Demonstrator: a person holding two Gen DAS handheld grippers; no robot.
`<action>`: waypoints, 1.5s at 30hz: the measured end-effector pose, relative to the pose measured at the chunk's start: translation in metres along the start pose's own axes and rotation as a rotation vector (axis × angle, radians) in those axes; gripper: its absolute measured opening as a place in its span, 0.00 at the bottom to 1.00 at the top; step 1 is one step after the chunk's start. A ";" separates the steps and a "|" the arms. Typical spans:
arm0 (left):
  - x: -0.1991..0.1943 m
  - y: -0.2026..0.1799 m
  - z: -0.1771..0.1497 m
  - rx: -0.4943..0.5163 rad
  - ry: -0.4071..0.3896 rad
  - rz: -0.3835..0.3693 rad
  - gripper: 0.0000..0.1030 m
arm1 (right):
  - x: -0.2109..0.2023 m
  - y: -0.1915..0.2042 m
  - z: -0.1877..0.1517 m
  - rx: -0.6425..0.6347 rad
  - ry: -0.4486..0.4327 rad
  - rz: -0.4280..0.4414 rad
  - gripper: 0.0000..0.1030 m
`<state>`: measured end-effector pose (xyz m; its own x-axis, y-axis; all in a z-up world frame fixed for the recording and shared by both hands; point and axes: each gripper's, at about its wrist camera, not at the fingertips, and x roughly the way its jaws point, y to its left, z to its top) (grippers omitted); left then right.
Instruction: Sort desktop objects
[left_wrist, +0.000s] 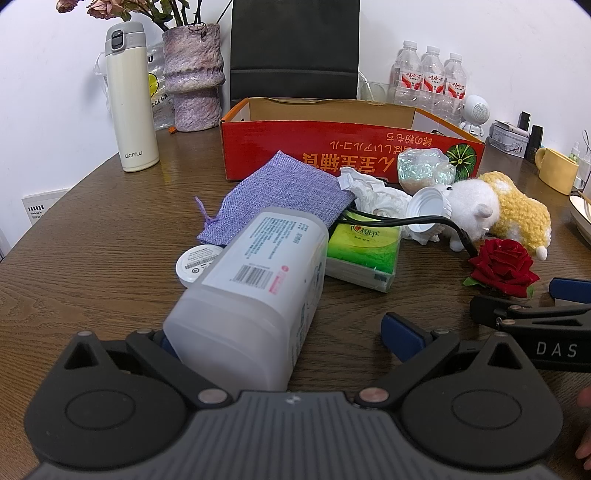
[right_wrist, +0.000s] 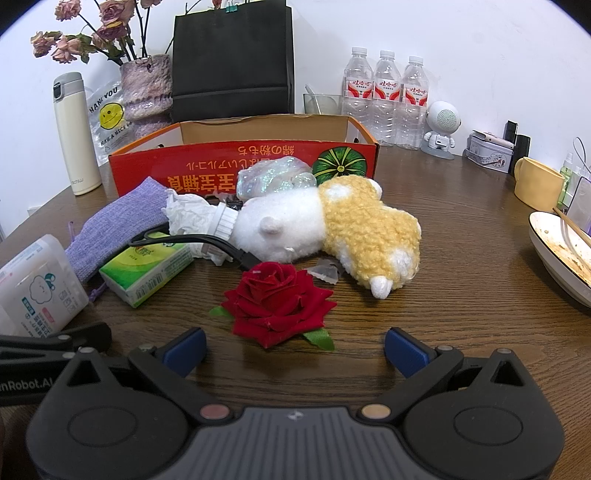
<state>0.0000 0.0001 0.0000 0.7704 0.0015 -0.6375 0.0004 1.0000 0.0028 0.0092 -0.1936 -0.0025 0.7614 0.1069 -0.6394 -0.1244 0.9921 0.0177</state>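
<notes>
Both claws stand wide and grip nothing. Between the spread fingers of the left gripper (left_wrist: 284, 339) lies a frosted plastic container (left_wrist: 255, 291) on its side, its base close against the left finger, though contact cannot be told; the right finger is clear of it. Just ahead of the right gripper (right_wrist: 295, 349) lies a red fabric rose (right_wrist: 275, 301), a little outside the finger gap. Beyond these sit a green tissue pack (right_wrist: 146, 271), a purple cloth pouch (left_wrist: 275, 194), crumpled tissue (right_wrist: 186, 212), a black cable (right_wrist: 207, 242) and a white-and-yellow plush toy (right_wrist: 332, 225). Farther back on the wooden table (right_wrist: 461, 295) stands the open red cardboard box (right_wrist: 207, 162).
</notes>
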 end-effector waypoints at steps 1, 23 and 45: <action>0.000 0.000 0.000 0.000 0.000 0.000 1.00 | 0.000 0.000 0.000 0.000 0.000 0.000 1.00; 0.000 0.000 0.000 0.000 -0.001 0.000 1.00 | 0.000 0.000 -0.001 0.000 -0.001 -0.001 1.00; -0.009 0.004 -0.006 0.017 -0.031 -0.042 1.00 | -0.004 -0.005 -0.002 -0.023 0.002 0.031 1.00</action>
<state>-0.0103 0.0043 0.0012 0.7890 -0.0411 -0.6130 0.0441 0.9990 -0.0101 0.0057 -0.1993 -0.0019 0.7553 0.1374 -0.6408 -0.1625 0.9865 0.0200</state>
